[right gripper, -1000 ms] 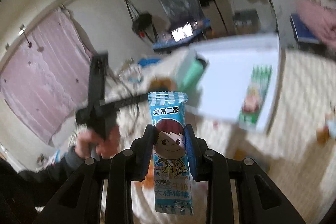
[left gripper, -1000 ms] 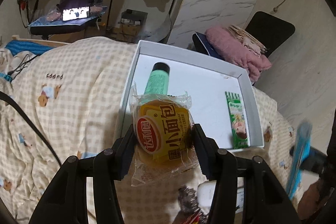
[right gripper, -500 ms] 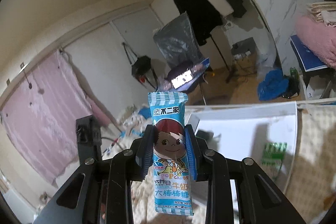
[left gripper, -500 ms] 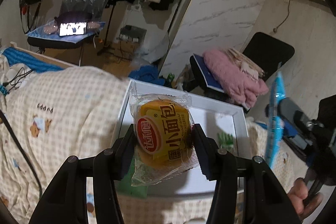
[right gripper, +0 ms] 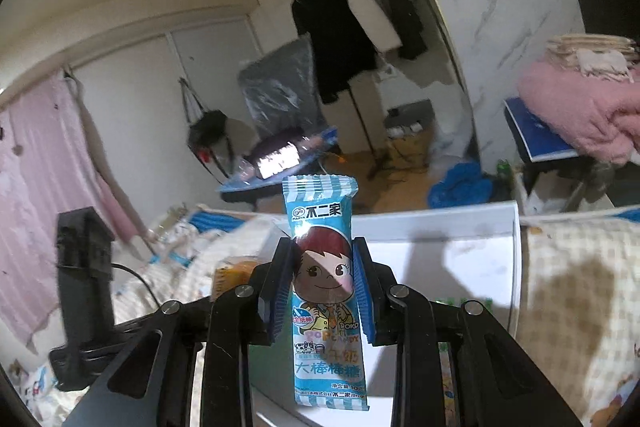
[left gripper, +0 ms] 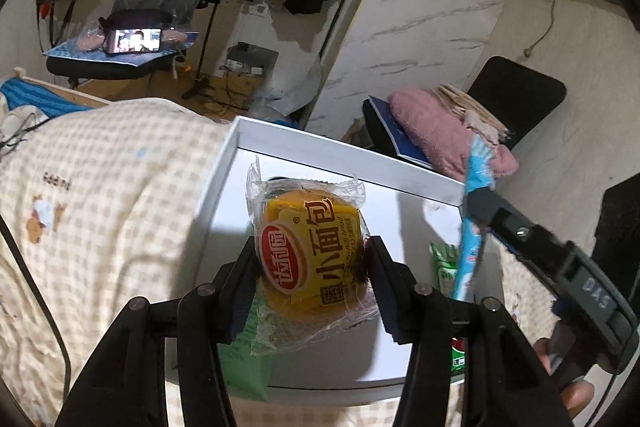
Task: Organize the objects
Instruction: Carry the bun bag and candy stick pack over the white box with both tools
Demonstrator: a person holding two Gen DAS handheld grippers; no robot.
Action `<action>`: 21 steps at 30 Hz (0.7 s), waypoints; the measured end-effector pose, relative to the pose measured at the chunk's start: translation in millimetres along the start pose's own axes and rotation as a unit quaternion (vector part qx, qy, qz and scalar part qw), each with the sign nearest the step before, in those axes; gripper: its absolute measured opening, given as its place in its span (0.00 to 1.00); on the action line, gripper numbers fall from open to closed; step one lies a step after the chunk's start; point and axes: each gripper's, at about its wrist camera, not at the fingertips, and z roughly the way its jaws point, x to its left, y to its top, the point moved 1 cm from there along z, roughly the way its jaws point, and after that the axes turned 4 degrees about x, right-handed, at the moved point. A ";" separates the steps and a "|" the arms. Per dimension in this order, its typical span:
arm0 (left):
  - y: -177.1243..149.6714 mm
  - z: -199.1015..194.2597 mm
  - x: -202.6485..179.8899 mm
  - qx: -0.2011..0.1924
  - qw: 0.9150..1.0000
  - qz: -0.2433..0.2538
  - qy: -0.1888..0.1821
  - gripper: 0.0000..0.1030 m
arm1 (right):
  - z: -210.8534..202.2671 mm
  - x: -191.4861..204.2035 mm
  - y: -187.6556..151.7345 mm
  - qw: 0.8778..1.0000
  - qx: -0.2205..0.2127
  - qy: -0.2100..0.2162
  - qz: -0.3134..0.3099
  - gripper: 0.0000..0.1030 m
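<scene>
Above the white box point(left gripper: 224, 163), left gripper point(left gripper: 310, 267) pinches bread packet point(left gripper: 310, 255); right gripper point(right gripper: 320, 287) pinches upright lollipop packet point(right gripper: 324, 291).

Indoor, dim warm light overall, source not visible. Strong fisheye bend in both views, dark vignette at corners. Left wrist view: checked blanket point(left gripper: 100, 195) at left smeared w/ motion blur, bun packet point(left gripper: 310, 259) up close fairly sharp, glare on its wrap. Right wrist view: candy wrapper point(right gripper: 326, 291) sharp, lit screen point(right gripper: 279, 159) far back blown out, dark shadow on blanket at right, bg soft.
</scene>
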 end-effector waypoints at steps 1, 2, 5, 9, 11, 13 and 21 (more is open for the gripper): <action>-2.2 1.5 -0.1 0.000 1.000 0.002 -0.004 0.55 | 1.5 -0.8 -2.6 1.000 0.001 -0.004 -0.001 0.30; -4.5 2.7 -1.1 0.000 1.000 0.006 -0.003 0.55 | 3.5 -1.4 -4.0 1.000 0.002 -0.008 -0.003 0.30; -9.6 3.2 -7.1 -0.003 1.000 0.024 0.013 0.55 | 8.6 -3.8 -8.8 1.000 0.009 -0.021 -0.009 0.30; -15.8 7.5 -11.8 0.010 0.999 0.032 0.002 0.55 | 15.7 -8.2 -15.7 0.998 0.031 -0.054 -0.011 0.30; -20.4 8.5 -15.1 0.015 0.999 0.036 -0.007 0.55 | 15.3 -7.7 -18.9 0.996 0.033 -0.081 -0.025 0.30; -25.6 9.2 -19.4 0.020 0.999 0.046 -0.011 0.55 | 13.0 -8.7 -20.2 0.996 0.035 -0.078 -0.021 0.30; -31.2 15.2 -17.0 0.060 0.997 0.037 -0.041 0.55 | 15.3 -9.5 -23.8 0.994 0.057 -0.092 -0.029 0.30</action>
